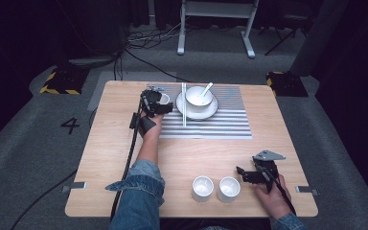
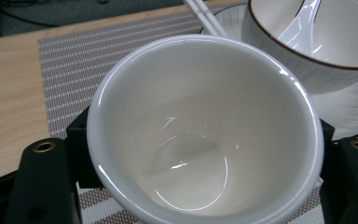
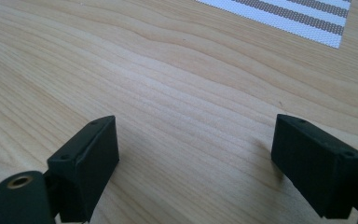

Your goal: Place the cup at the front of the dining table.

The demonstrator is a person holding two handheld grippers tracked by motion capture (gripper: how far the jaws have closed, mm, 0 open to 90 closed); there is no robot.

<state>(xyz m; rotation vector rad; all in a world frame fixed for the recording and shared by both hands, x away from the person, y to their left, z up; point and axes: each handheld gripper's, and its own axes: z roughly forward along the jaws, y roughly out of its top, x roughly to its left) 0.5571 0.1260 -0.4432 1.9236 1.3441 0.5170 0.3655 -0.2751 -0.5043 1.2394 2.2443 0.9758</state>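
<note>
Bare table (image 1: 124,158) lies open at centre and left; bowl (image 1: 199,96) and chopsticks (image 1: 184,105) crowd the mat (image 1: 230,124); two cups (image 1: 215,188) block the near edge.

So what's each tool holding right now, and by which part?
The left tool clamps a small white cup by its outer sides, over the striped placemat. The right tool is open and holds nothing.

Wooden table (image 1: 191,153), light grain, approx. rectangular, on grey carpet. Striped placemat (image 1: 220,125) lies flat at far centre. Plate (image 1: 210,113) w/ bowl rests on placemat; chopsticks (image 1: 184,110) alongside, prob. also on mat. Two white cups (image 1: 215,188) stand side by side at near edge, directly on wood.
</note>
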